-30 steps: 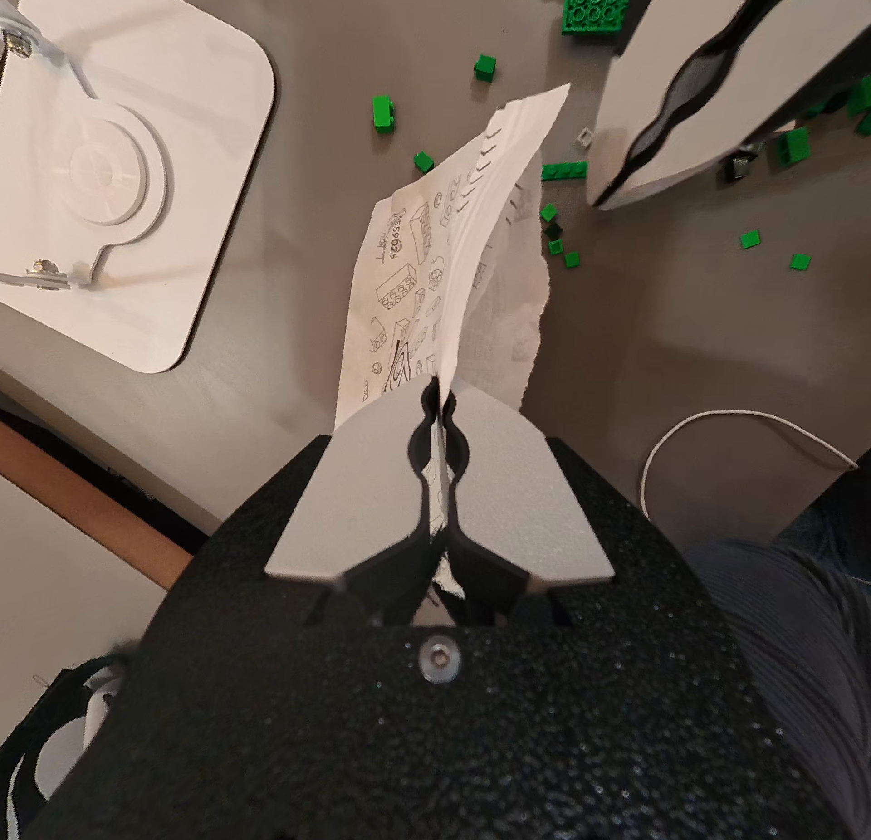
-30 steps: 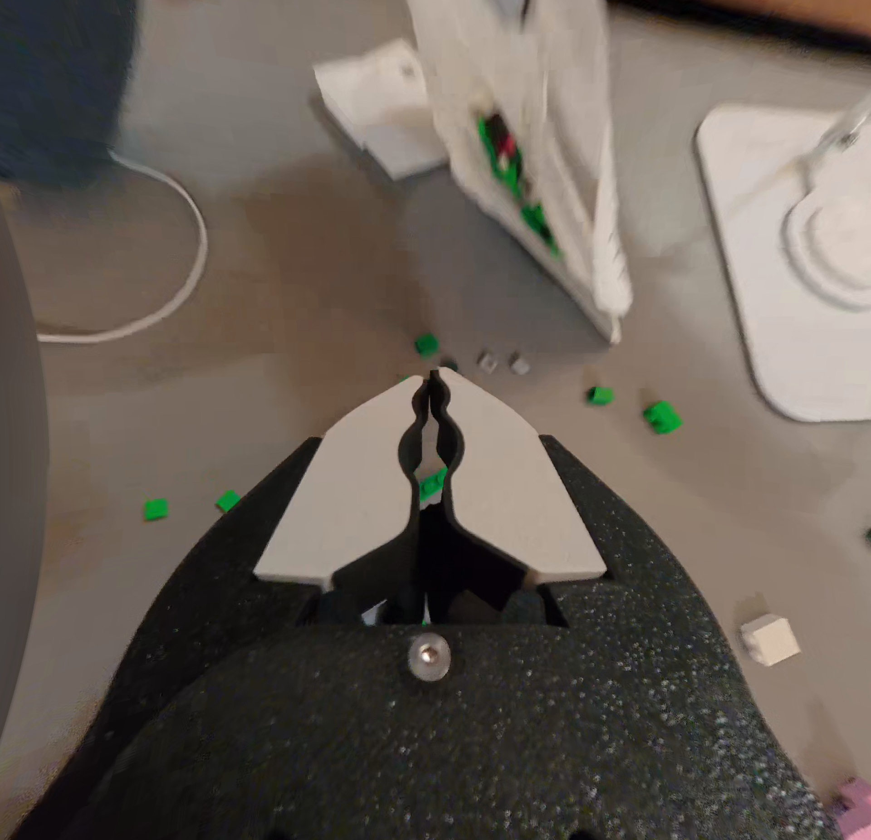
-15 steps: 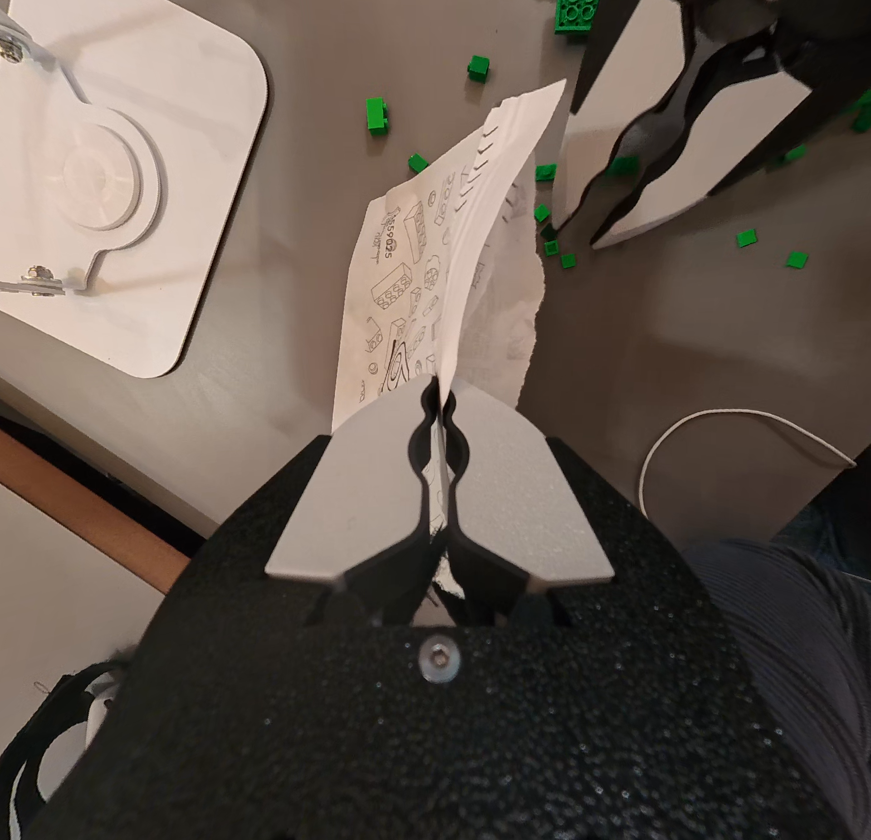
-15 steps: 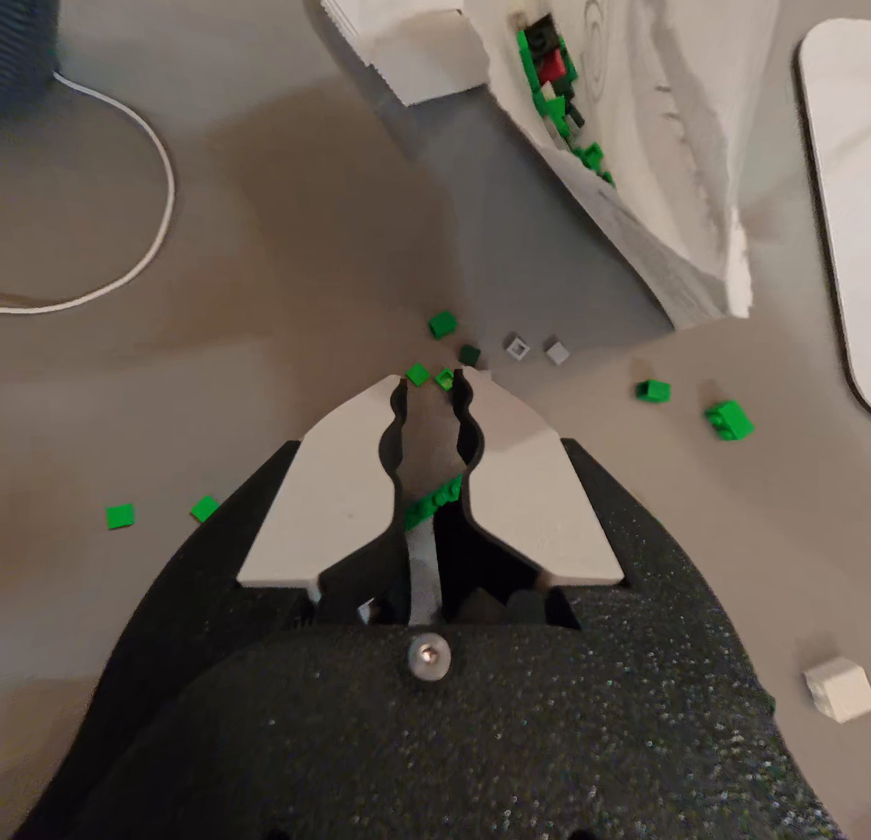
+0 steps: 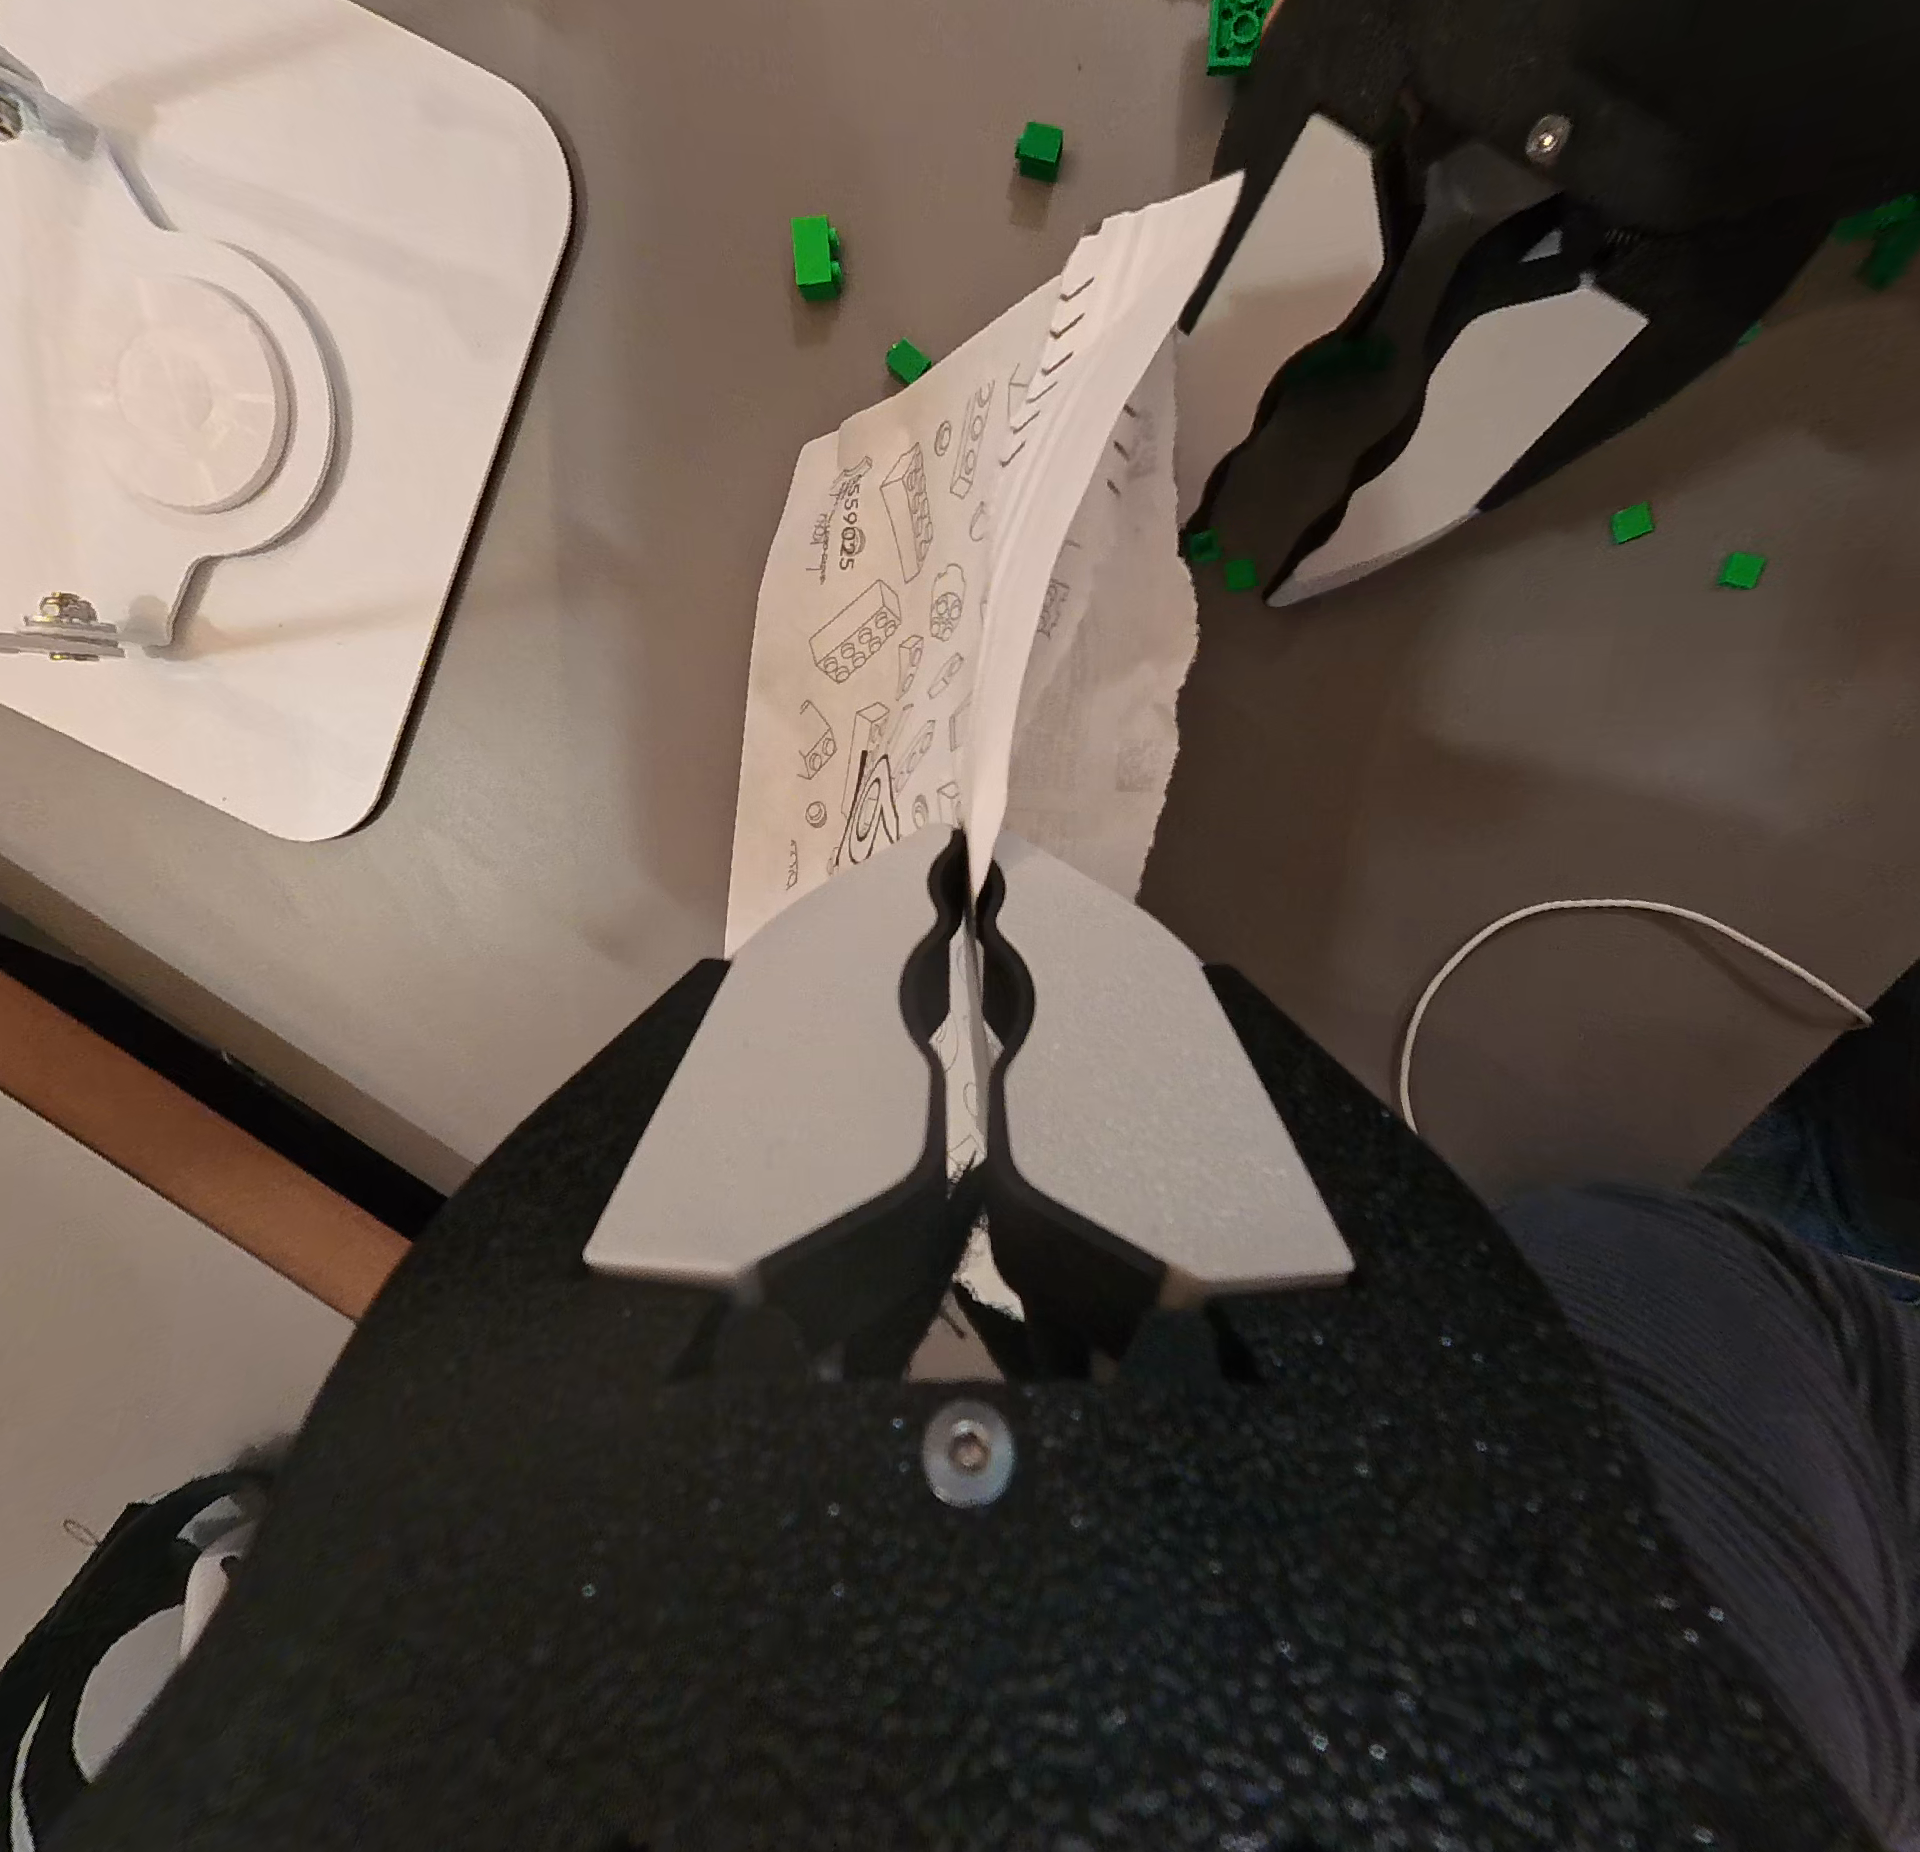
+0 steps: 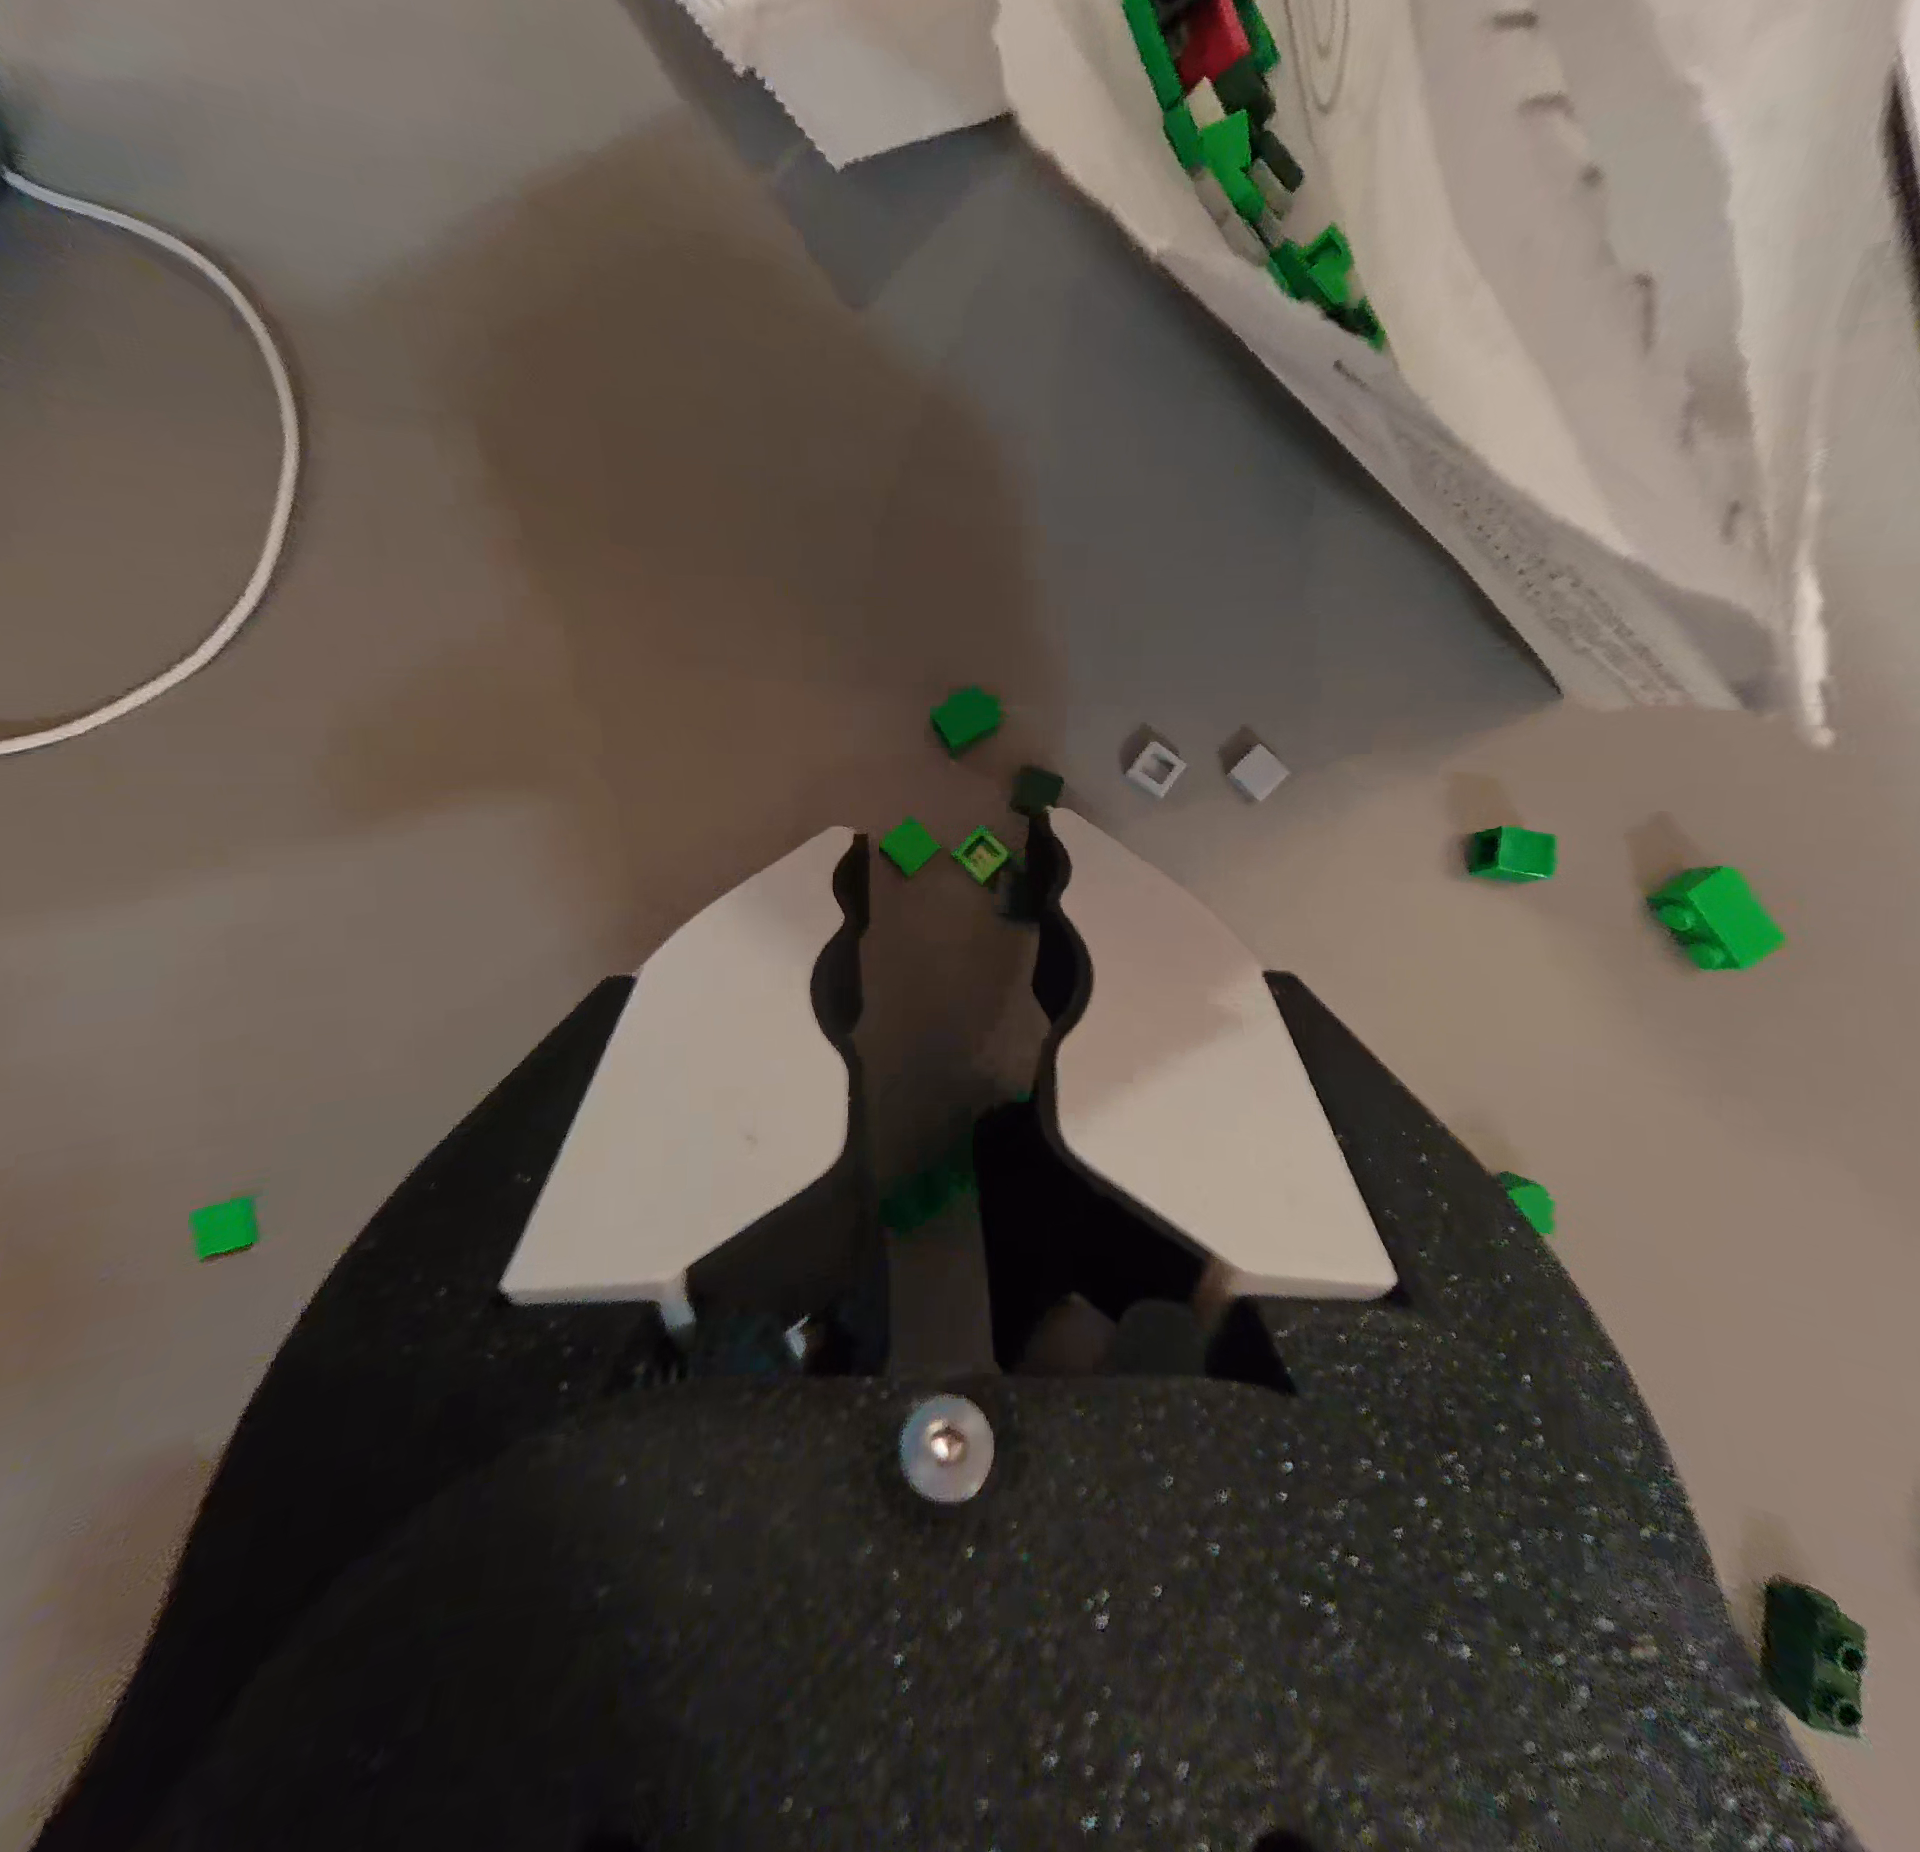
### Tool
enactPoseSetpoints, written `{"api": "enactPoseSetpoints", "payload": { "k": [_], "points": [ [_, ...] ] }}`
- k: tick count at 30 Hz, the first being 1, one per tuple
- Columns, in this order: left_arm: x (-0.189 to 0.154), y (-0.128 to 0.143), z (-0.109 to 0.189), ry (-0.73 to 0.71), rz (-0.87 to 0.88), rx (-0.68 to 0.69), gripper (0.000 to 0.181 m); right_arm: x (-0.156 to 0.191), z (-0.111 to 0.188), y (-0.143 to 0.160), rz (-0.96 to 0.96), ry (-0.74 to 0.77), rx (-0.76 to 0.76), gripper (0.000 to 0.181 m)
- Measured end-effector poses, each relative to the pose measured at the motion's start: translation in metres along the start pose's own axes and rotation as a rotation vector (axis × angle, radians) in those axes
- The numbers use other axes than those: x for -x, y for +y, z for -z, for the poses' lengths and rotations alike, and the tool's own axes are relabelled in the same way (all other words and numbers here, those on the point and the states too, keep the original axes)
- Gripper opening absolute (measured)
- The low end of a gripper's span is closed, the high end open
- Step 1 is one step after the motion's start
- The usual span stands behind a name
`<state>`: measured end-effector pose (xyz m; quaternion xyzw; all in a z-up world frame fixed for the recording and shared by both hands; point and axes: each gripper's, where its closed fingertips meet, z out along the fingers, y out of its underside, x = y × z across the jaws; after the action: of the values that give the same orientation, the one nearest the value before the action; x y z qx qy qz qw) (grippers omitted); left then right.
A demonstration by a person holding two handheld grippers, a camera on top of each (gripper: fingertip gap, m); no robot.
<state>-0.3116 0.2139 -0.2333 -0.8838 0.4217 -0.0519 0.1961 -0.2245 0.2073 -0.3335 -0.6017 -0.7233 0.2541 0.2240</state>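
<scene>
My left gripper [image 5: 971,852] is shut on the top edge of a white paper bag [image 5: 935,576] printed with brick drawings and holds it up over the grey table. The bag's torn mouth shows in the right wrist view [image 6: 1558,348], with green, red and dark bricks [image 6: 1216,88] inside. My right gripper [image 6: 948,831] is open and empty, low over the table. Two small green tiles [image 6: 909,846] lie between its fingertips, with a dark green piece [image 6: 1037,789] just beyond. In the left wrist view the right gripper [image 5: 1242,555] is beside the bag's right side.
Loose green bricks [image 6: 1714,917] and two grey tiles [image 6: 1153,766] are scattered on the table. A white stand base [image 5: 260,400] lies at the left by the table edge. A white cable [image 5: 1558,919] loops near a dark ribbed sleeve [image 5: 1714,1439]. A green baseplate [image 5: 1252,5] sits at the far side. The left gripper's tips are roughly 15 cm from the right gripper's.
My right gripper has gone from shut to open and moved closer to the bag and the small green tiles. My left gripper still holds the bag in the same place.
</scene>
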Motion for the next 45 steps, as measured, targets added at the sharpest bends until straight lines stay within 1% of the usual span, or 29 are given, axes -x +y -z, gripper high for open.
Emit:
{"api": "enactPoseSetpoints", "payload": {
  "k": [7,13,16,21,24,26,29,34,36,38,40,43,45],
  "points": [
    [-0.001,0.0,0.0,0.003,0.0,0.002,0.0,0.003,-0.001,0.001,-0.059,-0.048,-0.008,0.027],
    [-0.001,0.0,0.0,0.005,0.001,0.003,0.0,0.003,-0.001,0.001,-0.061,-0.045,-0.006,0.026],
    [-0.001,0.0,0.0,0.006,0.002,0.003,0.0,0.005,-0.001,0.001,-0.067,-0.061,-0.009,0.011],
    [-0.001,0.0,-0.001,0.006,0.001,0.005,0.0,0.005,-0.001,0.0,-0.033,-0.049,-0.01,0.009],
    [-0.001,0.0,-0.001,0.006,0.0,0.005,0.0,0.002,0.002,0.001,0.005,-0.014,-0.001,0.009],
    [-0.001,0.0,-0.001,0.007,-0.001,0.005,0.0,0.003,0.009,-0.006,0.02,-0.01,-0.028,0.009],
    [-0.002,-0.001,-0.001,0.009,-0.003,0.005,0.0,0.007,0.029,-0.028,0.048,0.009,-0.108,0.008],
    [-0.007,-0.005,-0.003,0.026,-0.027,0.005,0.0,0.015,0.075,-0.086,0.126,0.116,-0.333,0.008],
    [-0.009,-0.008,-0.004,0.033,-0.04,0.005,0.0,0.011,0.086,-0.106,0.13,0.201,-0.415,0.008],
    [-0.011,-0.01,-0.005,0.036,-0.052,0.006,0.0,0.004,0.086,-0.112,0.146,0.268,-0.414,0.008],
    [-0.012,-0.011,-0.005,0.036,-0.058,0.006,0.0,-0.004,0.077,-0.106,0.162,0.317,-0.347,0.008],
    [-0.013,-0.012,-0.005,0.034,-0.061,0.008,0.0,-0.004,0.062,-0.1,0.166,0.3,-0.305,0.013],
    [-0.013,-0.012,-0.005,0.034,-0.061,0.006,0.0,-0.006,0.059,-0.098,0.174,0.314,-0.293,0.015]
  ]
}}
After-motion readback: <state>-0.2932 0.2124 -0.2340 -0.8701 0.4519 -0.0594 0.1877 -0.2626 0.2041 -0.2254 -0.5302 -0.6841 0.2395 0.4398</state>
